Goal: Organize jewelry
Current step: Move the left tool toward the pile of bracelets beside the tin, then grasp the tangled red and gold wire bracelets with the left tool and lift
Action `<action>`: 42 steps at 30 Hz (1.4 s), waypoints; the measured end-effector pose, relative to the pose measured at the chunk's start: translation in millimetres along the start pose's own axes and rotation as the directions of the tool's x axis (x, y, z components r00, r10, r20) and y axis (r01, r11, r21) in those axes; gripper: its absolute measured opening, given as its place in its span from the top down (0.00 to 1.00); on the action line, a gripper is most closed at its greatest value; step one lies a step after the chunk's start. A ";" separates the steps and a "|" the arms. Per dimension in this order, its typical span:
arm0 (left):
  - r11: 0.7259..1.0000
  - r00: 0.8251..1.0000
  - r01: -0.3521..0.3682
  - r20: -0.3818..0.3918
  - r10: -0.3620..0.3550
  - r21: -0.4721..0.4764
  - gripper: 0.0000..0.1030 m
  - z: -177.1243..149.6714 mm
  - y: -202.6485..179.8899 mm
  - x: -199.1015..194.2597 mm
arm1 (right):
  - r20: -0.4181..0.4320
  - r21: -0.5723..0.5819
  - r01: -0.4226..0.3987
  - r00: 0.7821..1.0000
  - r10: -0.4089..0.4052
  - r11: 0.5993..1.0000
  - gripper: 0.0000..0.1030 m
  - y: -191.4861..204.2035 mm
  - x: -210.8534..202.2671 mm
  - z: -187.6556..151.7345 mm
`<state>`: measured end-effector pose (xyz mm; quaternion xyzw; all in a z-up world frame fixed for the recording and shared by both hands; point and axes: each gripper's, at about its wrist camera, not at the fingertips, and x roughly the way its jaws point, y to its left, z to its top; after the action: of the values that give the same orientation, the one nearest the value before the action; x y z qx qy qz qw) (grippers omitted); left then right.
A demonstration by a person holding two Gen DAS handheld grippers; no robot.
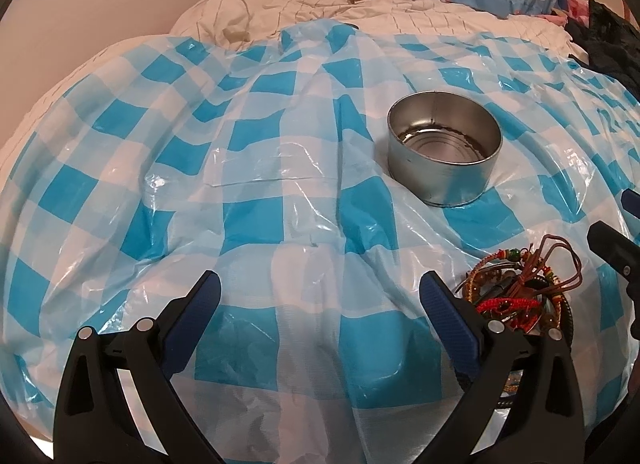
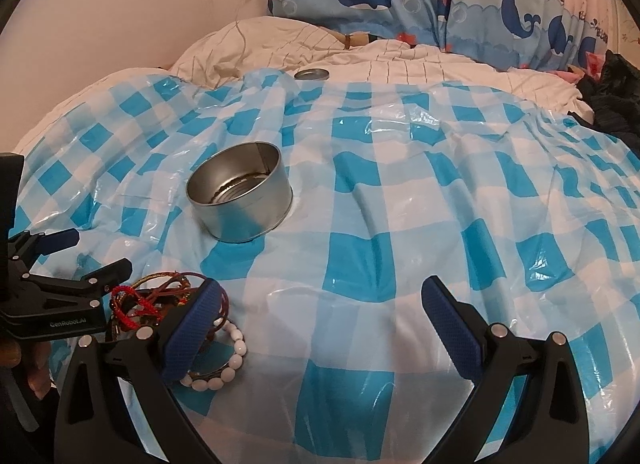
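Both the left gripper (image 1: 320, 296) and right gripper (image 2: 320, 302) hover spread and empty over the checked plastic sheet (image 2: 400, 199), the light, tangle-prone jewelry pile (image 1: 520, 292) lying between them, near the open tin (image 1: 444, 151), best pinched by one loose cord loop

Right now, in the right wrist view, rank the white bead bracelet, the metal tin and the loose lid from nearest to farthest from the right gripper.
1. White bead bracelet: against the left finger of the right gripper.
2. Metal tin: ahead and left, mid-cloth.
3. Loose lid: farthest, at the checked cloth's far edge.
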<state>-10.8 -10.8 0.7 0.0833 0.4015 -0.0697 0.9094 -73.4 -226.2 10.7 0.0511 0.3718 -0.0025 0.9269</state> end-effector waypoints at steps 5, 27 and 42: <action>1.000 1.000 0.002 0.004 -0.002 -0.003 0.07 0.3 -0.5 -0.6 | -0.007 0.000 -0.011 1.000 0.011 1.000 0.07 0.8 1.6 -0.6; 0.999 1.000 -0.010 -0.023 0.011 0.039 0.07 -0.2 -8.8 1.8 | -0.020 0.010 -0.083 0.996 0.083 0.996 0.07 4.7 2.6 -3.6; 1.000 0.999 0.025 -0.034 -0.024 0.019 0.07 1.2 -1.9 -0.7 | -0.060 -0.012 -0.244 0.968 0.243 0.970 0.30 17.7 8.5 -6.5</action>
<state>-10.8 -12.9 1.7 0.0885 0.4170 -0.0834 0.9007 -71.0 -207.7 1.8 0.0877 0.3895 0.1165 0.9094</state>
